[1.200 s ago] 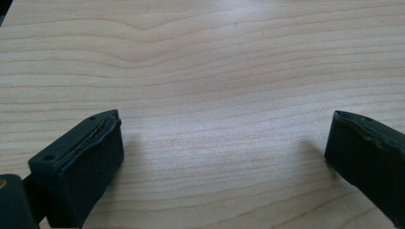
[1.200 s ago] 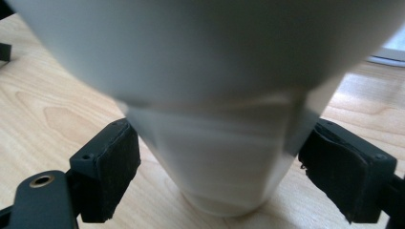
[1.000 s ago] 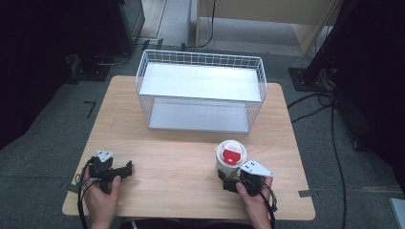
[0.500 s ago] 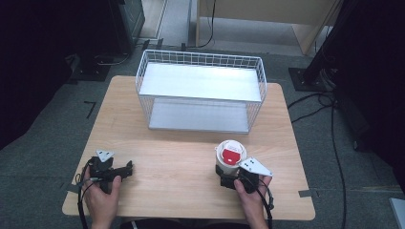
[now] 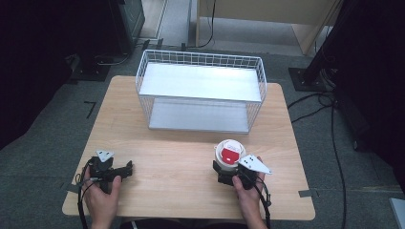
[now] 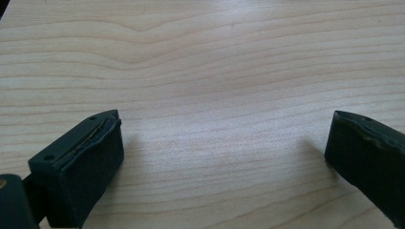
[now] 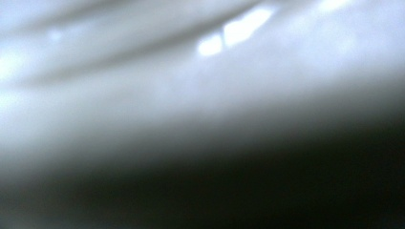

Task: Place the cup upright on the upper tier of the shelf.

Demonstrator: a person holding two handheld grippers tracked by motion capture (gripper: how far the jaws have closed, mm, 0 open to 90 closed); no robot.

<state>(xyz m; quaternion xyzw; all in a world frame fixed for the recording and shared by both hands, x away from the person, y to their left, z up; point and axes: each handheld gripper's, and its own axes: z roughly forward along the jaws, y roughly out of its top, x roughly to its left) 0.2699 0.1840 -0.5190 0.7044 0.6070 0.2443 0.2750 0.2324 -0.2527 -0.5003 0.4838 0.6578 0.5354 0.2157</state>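
The high view looks forward and down from above the person's side onto the light wooden table [image 5: 181,167], far enough back to take in the white wire basket [image 5: 200,90] beyond both tools. The left gripper view rides low on the left gripper [image 6: 224,157], facing along its two black jaws at bare wood close ahead, the same tabletop the high view shows. The right gripper view sits pressed against a blurred white rounded surface [image 7: 191,86], too near to focus.

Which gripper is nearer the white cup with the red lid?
Right. The right gripper is right against the white cup; the left gripper sits far across the table.
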